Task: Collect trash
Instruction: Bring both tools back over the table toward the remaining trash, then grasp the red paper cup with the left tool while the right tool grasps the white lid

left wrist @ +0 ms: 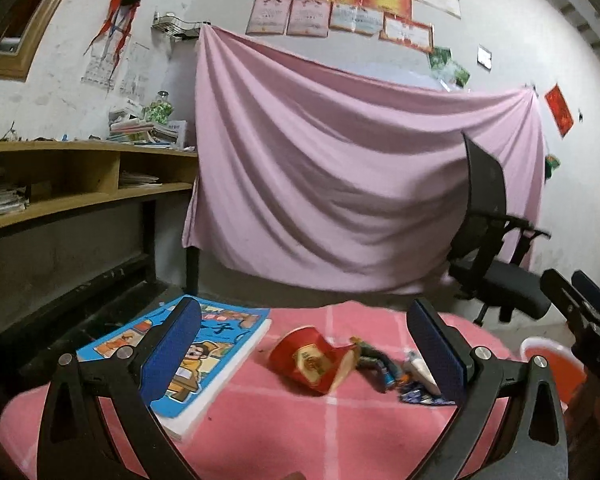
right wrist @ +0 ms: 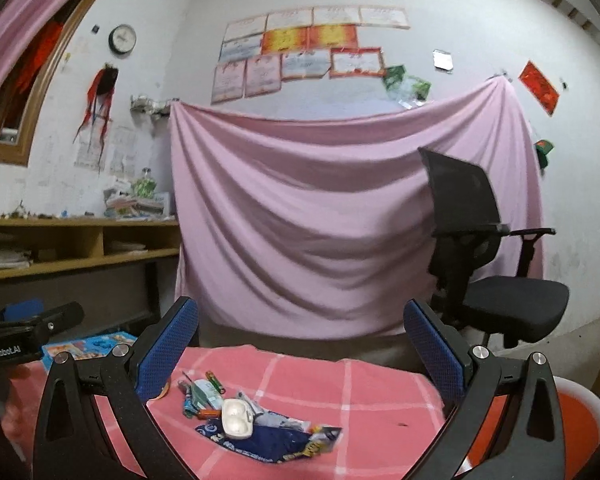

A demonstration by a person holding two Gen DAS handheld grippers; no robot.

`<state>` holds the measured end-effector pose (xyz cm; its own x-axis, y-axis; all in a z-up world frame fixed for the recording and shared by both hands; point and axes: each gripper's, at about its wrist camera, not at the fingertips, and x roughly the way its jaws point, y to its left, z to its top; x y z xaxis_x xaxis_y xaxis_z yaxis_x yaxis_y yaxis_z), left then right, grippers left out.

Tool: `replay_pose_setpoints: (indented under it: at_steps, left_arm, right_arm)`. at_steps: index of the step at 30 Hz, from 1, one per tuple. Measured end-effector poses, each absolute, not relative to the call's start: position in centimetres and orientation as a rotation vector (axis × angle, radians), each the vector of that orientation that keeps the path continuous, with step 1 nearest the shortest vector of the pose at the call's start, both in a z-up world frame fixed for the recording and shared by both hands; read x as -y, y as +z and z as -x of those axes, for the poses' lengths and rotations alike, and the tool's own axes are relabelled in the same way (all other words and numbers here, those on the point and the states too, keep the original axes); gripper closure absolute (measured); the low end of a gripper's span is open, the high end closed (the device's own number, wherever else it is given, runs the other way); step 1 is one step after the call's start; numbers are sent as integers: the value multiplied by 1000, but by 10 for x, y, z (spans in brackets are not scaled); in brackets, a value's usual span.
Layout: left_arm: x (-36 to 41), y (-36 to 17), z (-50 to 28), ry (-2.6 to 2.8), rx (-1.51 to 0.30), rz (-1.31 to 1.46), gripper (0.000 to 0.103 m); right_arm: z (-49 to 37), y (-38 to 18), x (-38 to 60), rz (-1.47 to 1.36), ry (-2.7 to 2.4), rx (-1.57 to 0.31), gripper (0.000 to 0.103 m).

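Left tongs [left wrist: 304, 344]: jaws spread wide, nothing between the pads. Held above the near edge of a table covered in a pink checked cloth [left wrist: 292, 432].

Red paper cup [left wrist: 314, 362], crushed and lying on its side, sits on the cloth ahead of the left tongs, in the gap between the two fingers but beyond their tips, not touched. Just right of the cup, a small heap of wrappers [left wrist: 384, 368] runs toward the right finger. A picture book [left wrist: 180, 364] lies on the cloth to the left, partly behind the left finger.

Right tongs [right wrist: 300, 344]: jaws also wide apart, empty. The wrappers lie ahead and below, between the fingers, clear of both pads. A white plastic tray [right wrist: 236, 418] rests on a dark blue wrapper [right wrist: 260, 442] in that heap.

Orange bin [right wrist: 572, 428] with a white rim stands beside the table, past the right finger. Left tongs show at the far left edge of the right view.
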<state>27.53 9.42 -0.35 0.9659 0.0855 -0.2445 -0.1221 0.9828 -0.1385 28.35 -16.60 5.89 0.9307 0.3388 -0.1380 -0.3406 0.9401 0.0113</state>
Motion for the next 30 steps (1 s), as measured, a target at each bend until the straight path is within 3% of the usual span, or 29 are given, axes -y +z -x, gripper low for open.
replay_pose_setpoints:
  at_steps: [13, 15, 19, 23, 27, 30]
  left_arm:
    - [-92, -25, -323, 2, -495, 171, 3]
    - [-87, -28, -327, -12, -520, 162, 8]
    - [-79, -33, -335, -60, -567, 149, 34]
    - [-72, -36, -344, -96, -620, 133, 53]
    - [-68, -40, -352, -116, -655, 120, 66]
    - [-71, -42, -355, -121, -664, 137, 73]
  right_arm:
    - [-337, 17, 158, -47, 383, -549, 0]
    - [-341, 10, 155, -34, 384, -610, 0]
    - [-342, 4, 150, -25, 411, -660, 9]
    - [-344, 0, 148, -22, 449, -696, 26]
    - [-345, -3, 144, -20, 480, -727, 37]
    - [-340, 1, 144, -12, 481, -695, 38]
